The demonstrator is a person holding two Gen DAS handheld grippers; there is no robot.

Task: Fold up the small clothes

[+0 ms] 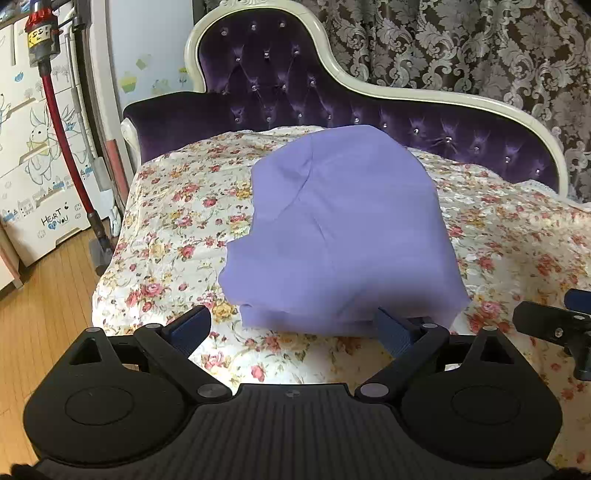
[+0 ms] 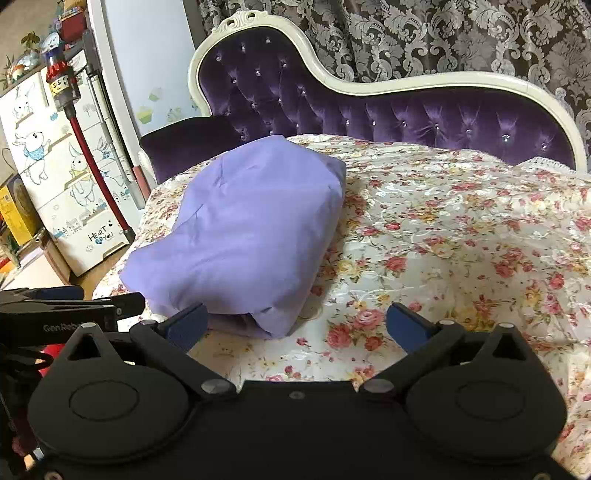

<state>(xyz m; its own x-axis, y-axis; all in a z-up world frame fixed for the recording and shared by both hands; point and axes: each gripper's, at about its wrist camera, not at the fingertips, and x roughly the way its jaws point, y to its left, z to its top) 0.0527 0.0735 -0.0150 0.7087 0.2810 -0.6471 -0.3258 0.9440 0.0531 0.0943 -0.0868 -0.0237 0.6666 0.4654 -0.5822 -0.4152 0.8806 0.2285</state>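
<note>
I read "HEART" over "YOU" in black hand-lettering low on the white cabinet (image 1: pixel 55 220) painted with rabbits. On the left gripper (image 2: pixel 70 306), as my right camera sees it, pale letters start "OnRobo" before my own gripper hides the rest. The vacuum's (image 1: pixel 42 35) yellow label is illegible.

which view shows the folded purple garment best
The right wrist view: the purple garment lies whole on the floral cover, its near fold visible. In the left wrist view the left tool's fingertip hides part of its near edge.
</note>
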